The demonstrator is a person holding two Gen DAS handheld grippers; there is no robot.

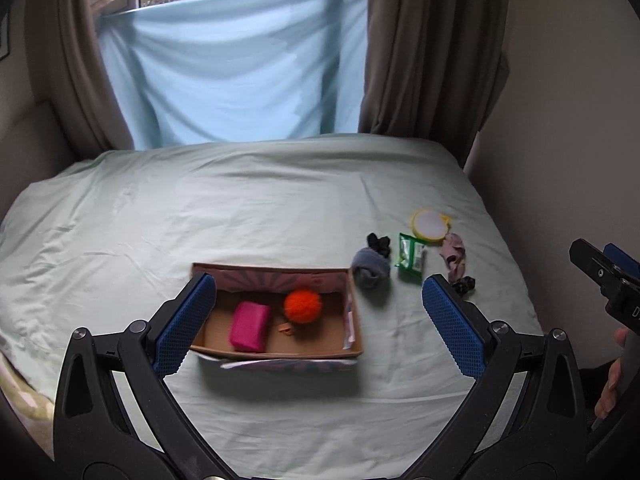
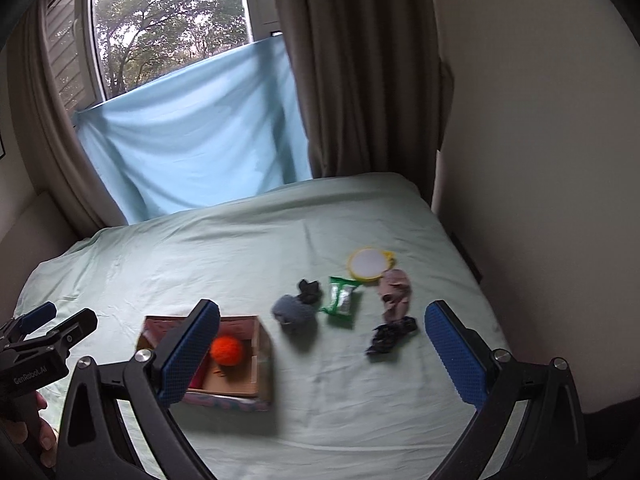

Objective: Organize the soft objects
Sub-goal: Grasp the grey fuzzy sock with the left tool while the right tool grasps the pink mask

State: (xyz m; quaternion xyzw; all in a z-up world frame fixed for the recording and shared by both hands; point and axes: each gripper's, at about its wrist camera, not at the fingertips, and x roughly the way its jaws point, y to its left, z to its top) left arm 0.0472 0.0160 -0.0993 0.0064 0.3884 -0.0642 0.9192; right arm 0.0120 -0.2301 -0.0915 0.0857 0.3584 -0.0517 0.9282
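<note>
Left claw [image 1: 318, 316], fingers spread wide and holding nothing, hangs above the near part of the bed [image 1: 256, 200], its blue pads framing the cardboard box [image 1: 280, 354]. Right claw [image 2: 322, 350], likewise wide open and empty, hangs over the bed's near right part; its body also shows at the right edge of the left wrist view.

Left to right across the pale green sheet:

- Cardboard box, open-topped, shallow, with a patterned lining, near the middle of the bed toward the near edge. Inside lie a magenta block-shaped soft item [image 1: 250, 326] on the left, a small tan scrap [image 1: 285, 330] on the box floor beside it, and a fuzzy orange ball [image 1: 303, 305] toward the far right of the box.
- Grey rolled sock [image 1: 370, 268], just beside the box's far right corner, on the sheet.
- Small black crumpled cloth [image 1: 379, 243], touching the grey roll on its far side.
- Green packet [image 1: 411, 257], flat and shiny, just right of the black cloth.
- Round yellow-rimmed pad [image 1: 430, 223] with a white face, behind the packet, its near rim at the packet's far corner.
- Pinkish crumpled sock [image 1: 454, 255], right of the packet, near the bed's right edge.
- Dark patterned cloth [image 2: 390, 334], bunched, at the near end of the pink sock.

Behind the bed's far edge hang a light blue sheet [image 1: 236, 76] and brown curtains [image 1: 424, 48].
</note>
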